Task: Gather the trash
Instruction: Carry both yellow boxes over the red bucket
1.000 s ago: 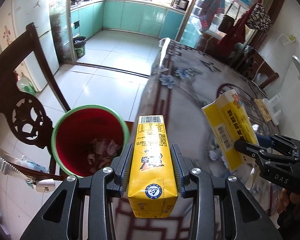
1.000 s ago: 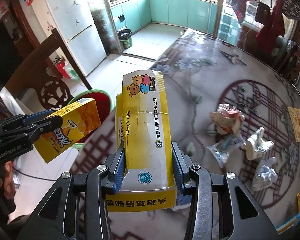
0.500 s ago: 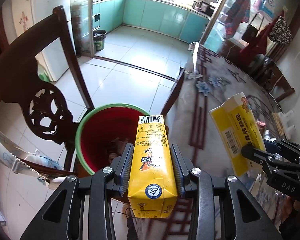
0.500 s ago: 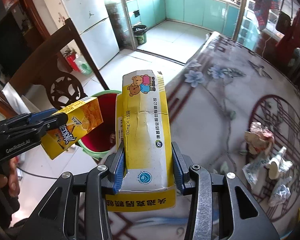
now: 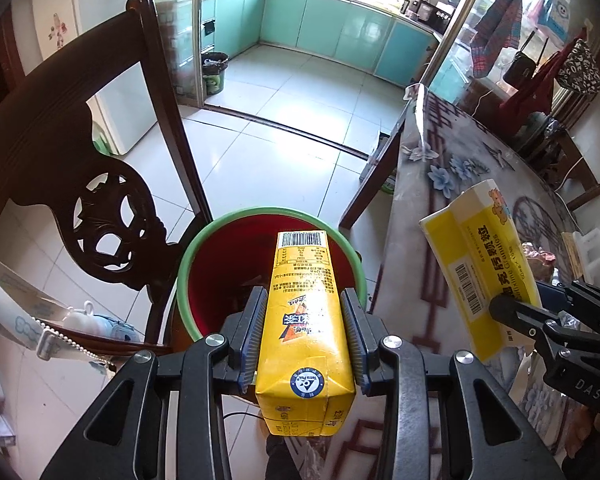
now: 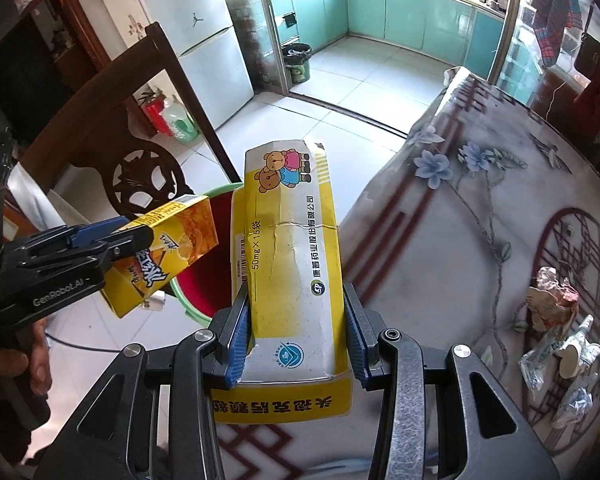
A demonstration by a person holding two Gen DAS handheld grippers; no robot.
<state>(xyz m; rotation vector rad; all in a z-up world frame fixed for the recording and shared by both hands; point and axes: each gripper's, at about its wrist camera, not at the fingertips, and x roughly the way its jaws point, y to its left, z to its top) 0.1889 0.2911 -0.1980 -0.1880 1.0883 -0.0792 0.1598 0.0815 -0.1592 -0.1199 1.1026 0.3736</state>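
The left claw (image 5: 304, 332) is gripping a yellow drink carton (image 5: 305, 320), its blue pads pressing on both long sides, and the carton's far end is sitting in the lower centre of the left wrist view, directly over the mouth of the red bin with a green rim (image 5: 236, 216). The right claw (image 6: 296, 332) is clamping a yellow medicine box (image 6: 294, 248) with a bear print, which is torn open at the far end. In the right wrist view this box is overlapping only the right part of the bin, with the surface (image 6: 440, 240) edge just beside it at centre right.

Doing this step well means releasing only when each item is hanging fully inside the rim. My judgement is that the carton is nearly placed; tipping it a little steeper before opening would be helping it drop end first rather than bouncing off the rim. The box is longer and flimsier, so it probably needs carrying further toward the left of the frame, clear of the surface edge, before letting go. Dropping one after the other is likely safer than both together, since the two claws are crowding the same opening. More crumpled wrappers (image 6: 556, 328) are lying at the lower right of the right wrist view, waiting for collection
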